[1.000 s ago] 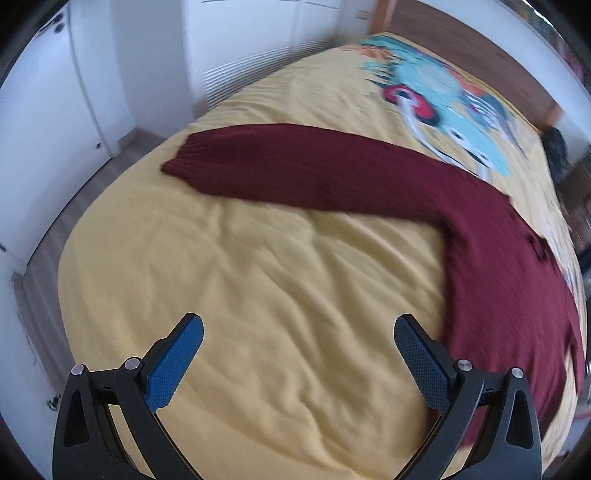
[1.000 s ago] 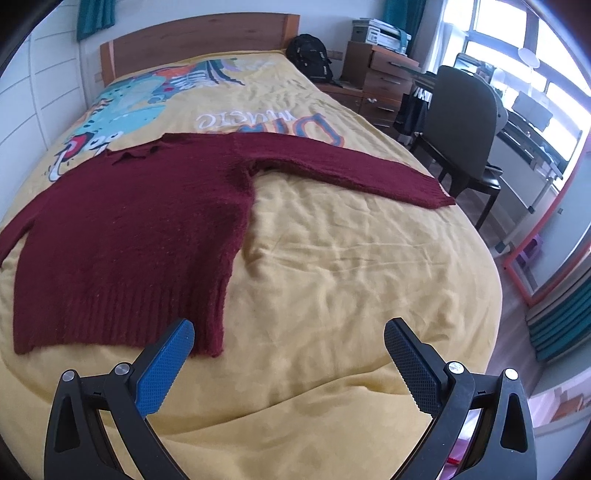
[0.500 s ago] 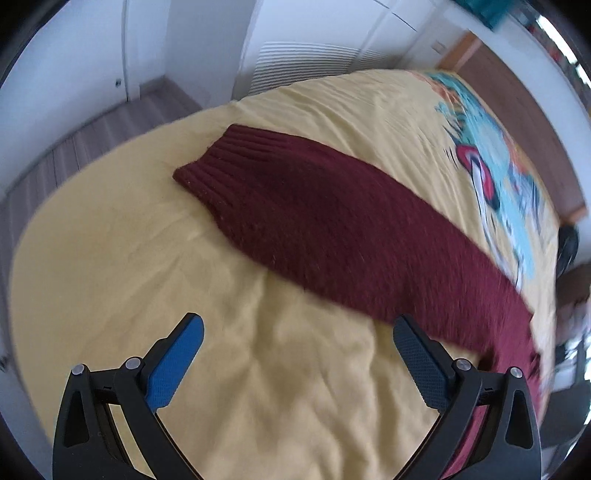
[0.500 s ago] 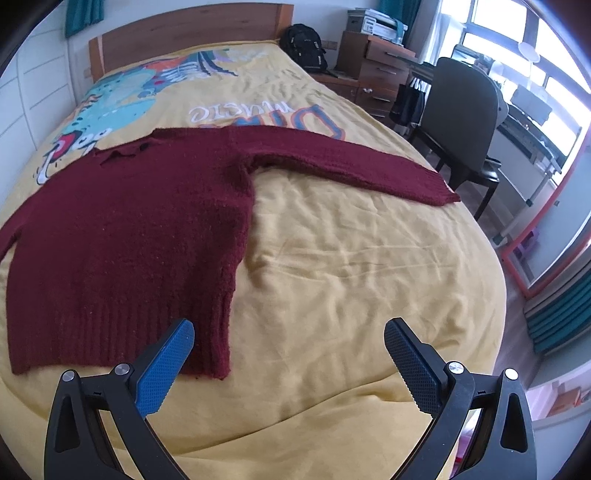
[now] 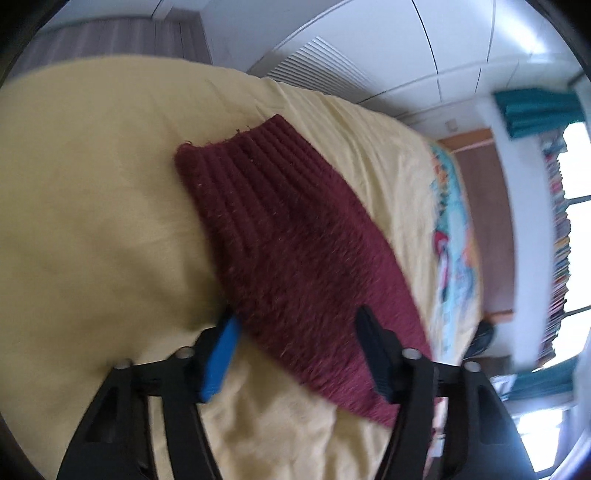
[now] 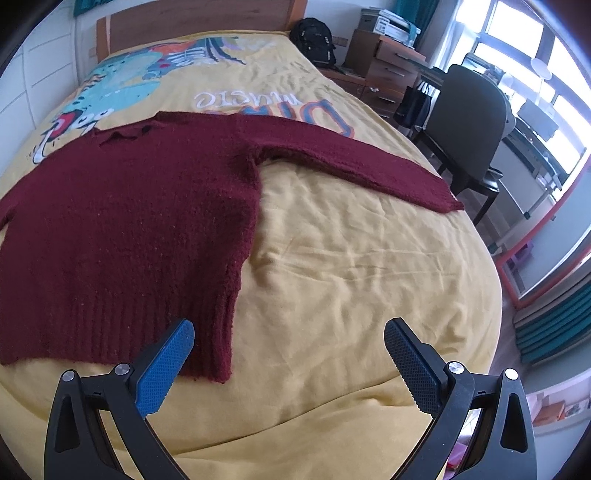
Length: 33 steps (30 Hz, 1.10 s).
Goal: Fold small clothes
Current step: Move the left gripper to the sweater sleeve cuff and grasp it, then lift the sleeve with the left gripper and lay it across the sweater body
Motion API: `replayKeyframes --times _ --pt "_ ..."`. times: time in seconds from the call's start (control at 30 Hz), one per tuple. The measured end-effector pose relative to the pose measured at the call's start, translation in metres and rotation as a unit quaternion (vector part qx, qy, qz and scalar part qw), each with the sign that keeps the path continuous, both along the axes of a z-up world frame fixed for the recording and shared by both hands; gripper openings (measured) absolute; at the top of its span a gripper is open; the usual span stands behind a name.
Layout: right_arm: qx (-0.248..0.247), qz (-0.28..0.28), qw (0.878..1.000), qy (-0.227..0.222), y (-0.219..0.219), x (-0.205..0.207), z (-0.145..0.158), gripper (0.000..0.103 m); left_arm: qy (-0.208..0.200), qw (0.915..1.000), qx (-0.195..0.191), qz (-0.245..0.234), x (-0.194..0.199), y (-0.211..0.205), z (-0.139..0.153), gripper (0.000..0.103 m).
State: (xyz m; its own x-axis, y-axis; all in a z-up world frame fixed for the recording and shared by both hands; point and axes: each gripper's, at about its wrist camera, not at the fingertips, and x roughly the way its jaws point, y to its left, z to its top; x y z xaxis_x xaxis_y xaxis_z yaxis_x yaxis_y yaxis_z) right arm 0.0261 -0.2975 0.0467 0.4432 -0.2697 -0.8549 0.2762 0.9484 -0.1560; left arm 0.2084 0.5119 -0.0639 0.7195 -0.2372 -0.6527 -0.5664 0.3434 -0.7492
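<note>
A dark red knitted sweater (image 6: 129,221) lies spread flat on a yellow bedspread (image 6: 351,258) that covers a bed, its ribbed hem toward the foot and its neckline toward the wooden headboard (image 6: 199,18). One sleeve (image 6: 354,162) stretches out sideways toward the bed's edge, near a dark office chair (image 6: 469,122). The other sleeve (image 5: 295,251) fills the left wrist view, its ribbed cuff pointing away from the camera.

The left gripper (image 5: 299,328) sits low over this sleeve, and its jaws are closing with the sleeve's knit between them. The blue finger (image 5: 221,354) is at the sleeve's edge against the bedspread, the black finger (image 5: 373,354) lies on top of the wool; the picture is blurred, and the pads do not yet look pressed together on the cloth.

The right gripper (image 6: 288,350) hovers above the hem corner with its jaws spread wide and nothing held. Its blue finger (image 6: 166,365) overlaps the hem in the view; its black finger (image 6: 410,365) is over bare bedspread.

Beyond the bed stand a black backpack (image 6: 314,33), wooden drawers (image 6: 388,66) and a bright window (image 6: 535,55).
</note>
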Motion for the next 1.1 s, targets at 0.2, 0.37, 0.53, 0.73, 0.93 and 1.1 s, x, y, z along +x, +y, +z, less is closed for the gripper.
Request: replayKeyframes --times 0.2,0.37,0.53,0.73,0.93,1.1 --pt "-0.004 -0.002 1.0 0.007 -0.003 0.0 -0.002 0.103 -0.042 0.9973 -0.046 0.041 -0.014 0.024 -0.01 0.042" --pt "-0.009 0.002 1.0 0.006 -0.002 -0.001 -0.001 0.103 -0.038 0.997 -0.047 0.048 -0.022 0.033 -0.008 0.015" --pt "-0.006 0.006 1.0 0.003 -0.004 -0.004 -0.002 0.103 -0.035 0.9977 -0.031 0.049 -0.027 0.026 0.004 0.012" --pt "0.004 0.003 1.0 -0.007 -0.011 -0.007 -0.001 0.103 -0.044 0.998 -0.02 0.04 -0.013 0.006 0.029 0.011" --pt "0.013 -0.002 1.0 -0.022 -0.024 -0.015 -0.001 0.103 -0.06 0.998 -0.011 0.017 0.007 -0.026 0.061 0.011" --pt "0.015 -0.004 0.999 -0.033 -0.036 -0.022 -0.001 0.103 -0.073 0.9973 -0.006 -0.008 0.029 -0.068 0.086 0.011"
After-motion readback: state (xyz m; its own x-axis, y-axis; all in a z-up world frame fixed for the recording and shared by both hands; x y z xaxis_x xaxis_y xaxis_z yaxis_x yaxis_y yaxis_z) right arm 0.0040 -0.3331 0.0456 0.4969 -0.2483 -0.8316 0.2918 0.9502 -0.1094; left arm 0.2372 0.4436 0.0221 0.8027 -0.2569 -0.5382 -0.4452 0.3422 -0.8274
